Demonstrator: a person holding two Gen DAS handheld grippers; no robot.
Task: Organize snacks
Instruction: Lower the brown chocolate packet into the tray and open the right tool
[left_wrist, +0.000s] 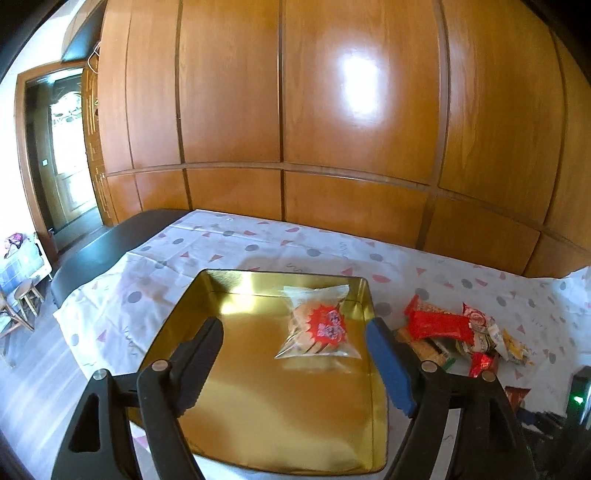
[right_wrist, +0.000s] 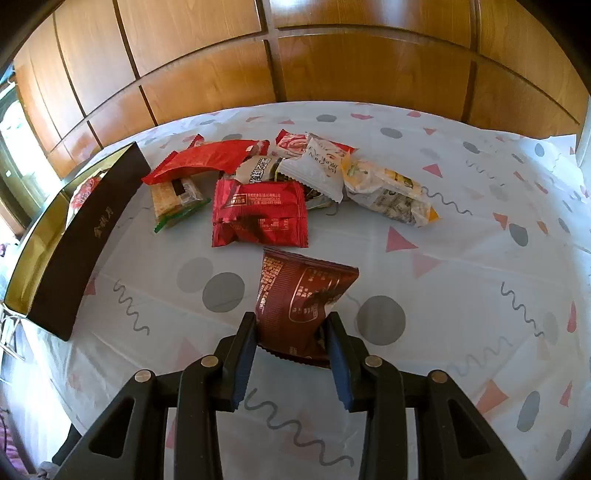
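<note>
Right hand-held gripper: jaws closed on the near end of a dark maroon packet, which stands tilted between the pads, its far end free above the worktop. We judge the step in hand to be carrying this packet to the gold-lined tin at the left. To do it well we should keep the pinch on the sealed edge and not the filling, lift clear of the tin's dark wall before crossing it, and lower close to the floor before opening, so the packet lands flat beside what is already inside.

Left hand-held gripper: jaws wide apart, holding nothing, poised over the tin. Inside, toward the far right corner, lies one clear biscuit bag with a red starburst sticker; its characters are too blurred to read.

Remaining snack pile sits on the worktop, far from the right hand-held gripper and right of the tin.

Legible writing: the red square packet shows "KISS" and what looks like a 400 phone number. The maroon packet carries dense gold Chinese print, unreadable. Gold characters on the tin wall, also unreadable.
</note>
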